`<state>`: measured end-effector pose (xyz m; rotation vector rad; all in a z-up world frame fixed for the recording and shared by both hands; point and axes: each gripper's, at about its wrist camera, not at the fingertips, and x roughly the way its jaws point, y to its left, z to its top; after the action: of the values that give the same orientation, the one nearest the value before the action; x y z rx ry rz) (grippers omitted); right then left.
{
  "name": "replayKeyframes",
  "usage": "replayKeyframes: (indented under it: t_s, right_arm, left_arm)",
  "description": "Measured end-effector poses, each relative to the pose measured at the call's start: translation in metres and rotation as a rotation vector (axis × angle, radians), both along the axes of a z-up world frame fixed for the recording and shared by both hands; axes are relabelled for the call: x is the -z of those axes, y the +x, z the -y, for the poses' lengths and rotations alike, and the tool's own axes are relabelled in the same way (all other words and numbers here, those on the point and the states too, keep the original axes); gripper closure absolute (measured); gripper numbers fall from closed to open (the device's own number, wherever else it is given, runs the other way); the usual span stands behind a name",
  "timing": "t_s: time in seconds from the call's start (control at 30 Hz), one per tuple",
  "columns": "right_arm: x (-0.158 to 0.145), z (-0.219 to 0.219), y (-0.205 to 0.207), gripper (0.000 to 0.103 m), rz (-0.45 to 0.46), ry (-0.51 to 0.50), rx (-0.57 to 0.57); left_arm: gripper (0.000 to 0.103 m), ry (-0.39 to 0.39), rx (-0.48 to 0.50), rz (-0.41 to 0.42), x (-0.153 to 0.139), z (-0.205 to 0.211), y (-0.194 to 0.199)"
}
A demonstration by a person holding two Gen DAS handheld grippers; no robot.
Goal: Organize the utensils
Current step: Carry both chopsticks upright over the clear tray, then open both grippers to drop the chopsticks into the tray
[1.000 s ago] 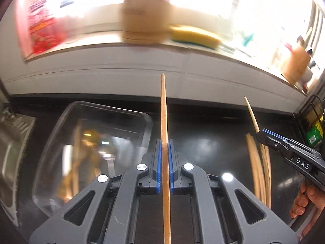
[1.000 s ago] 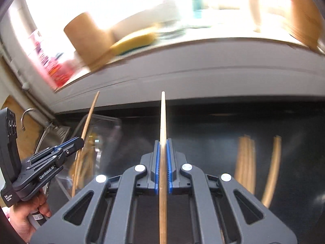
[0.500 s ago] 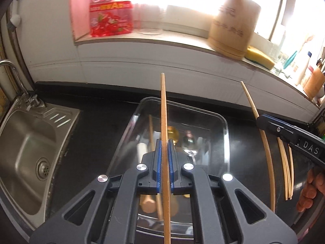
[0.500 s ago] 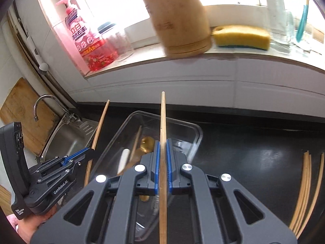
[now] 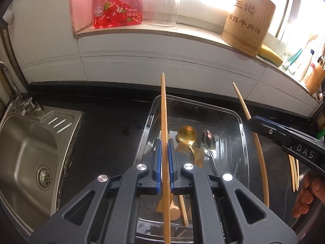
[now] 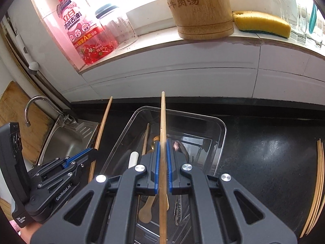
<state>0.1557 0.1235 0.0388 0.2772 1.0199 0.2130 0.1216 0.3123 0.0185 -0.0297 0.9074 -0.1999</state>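
My left gripper [image 5: 164,142] is shut on a wooden chopstick [image 5: 163,105] that points forward over the clear plastic tray [image 5: 242,142]. My right gripper [image 6: 163,142] is shut on a second chopstick [image 6: 162,118] above the same tray [image 6: 222,134]. In the tray lie a golden spoon [image 5: 186,134], a metal spoon [image 5: 207,142] and another chopstick [image 5: 182,209]. Each gripper shows in the other's view: the right gripper [image 5: 254,122] at the tray's right side, the left gripper [image 6: 93,150] at its left side. Several loose chopsticks [image 6: 320,172] lie on the black counter to the right.
A steel sink [image 5: 26,152] with a faucet [image 6: 34,105] sits left of the tray. On the white sill behind stand a bamboo holder [image 5: 247,20], a yellow sponge [image 6: 262,23], a pink soap bottle [image 5: 116,4] and a glass jar [image 5: 164,2].
Both grippers have swung left, away from the loose chopsticks, to hover over the tray. Each keeps its chopstick clamped.
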Motion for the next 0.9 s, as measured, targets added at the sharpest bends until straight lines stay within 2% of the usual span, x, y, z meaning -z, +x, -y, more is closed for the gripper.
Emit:
replayKeyframes:
  t_s: [0.63, 0.9]
  right_arm:
    - [0.022, 0.001, 0.005, 0.096, -0.043, -0.037, 0.073]
    - [0.031, 0.000, 0.008, 0.096, -0.073, 0.018, 0.142]
  left_arm:
    - [0.097, -0.003, 0.070, -0.031, 0.019, 0.009, 0.015]
    - [0.097, 0.005, 0.084, -0.039, 0.022, 0.009, 0.019]
